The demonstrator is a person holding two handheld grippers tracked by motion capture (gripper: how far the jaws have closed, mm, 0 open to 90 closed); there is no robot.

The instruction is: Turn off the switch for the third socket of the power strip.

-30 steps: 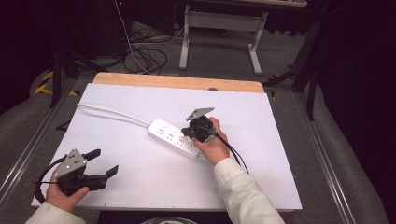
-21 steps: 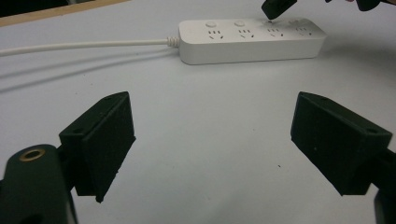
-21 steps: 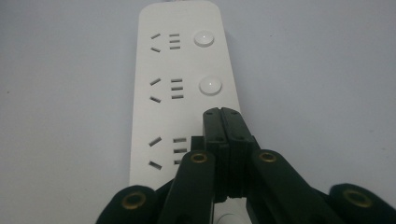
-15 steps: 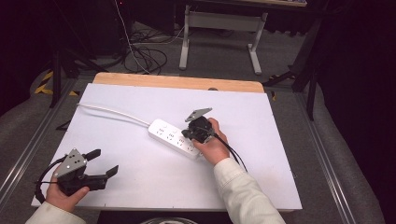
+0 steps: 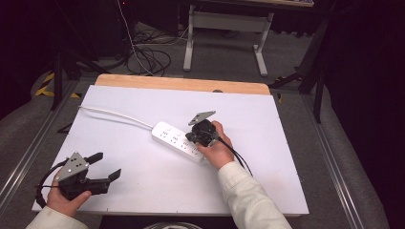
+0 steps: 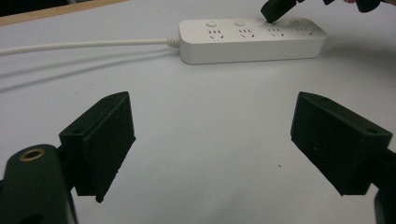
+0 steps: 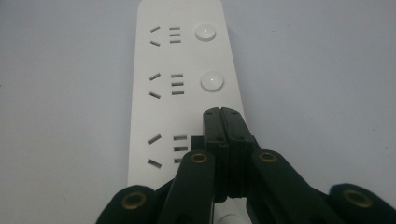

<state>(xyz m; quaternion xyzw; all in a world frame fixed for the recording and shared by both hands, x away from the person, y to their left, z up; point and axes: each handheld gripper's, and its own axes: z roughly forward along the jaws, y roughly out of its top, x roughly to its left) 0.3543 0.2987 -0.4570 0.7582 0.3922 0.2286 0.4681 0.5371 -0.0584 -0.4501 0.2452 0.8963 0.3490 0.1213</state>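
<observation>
The white power strip [image 5: 179, 141] lies mid-table, slanting from far left to near right, cord [image 5: 114, 114] end far-left, right gripper [image 5: 199, 138] closed on top, left gripper [image 5: 106, 168] open, empty

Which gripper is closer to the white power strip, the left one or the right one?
Right. The right gripper, fingers shut, is directly over the power strip, at its row of buttons. The left gripper, fingers open, is far from it, near the table's front left corner.

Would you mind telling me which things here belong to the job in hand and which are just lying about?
In the job:
- power strip
- right tool, shut, tip on the strip's third button

Lying about:
- left tool, open, idle
- cables on the floor
</observation>
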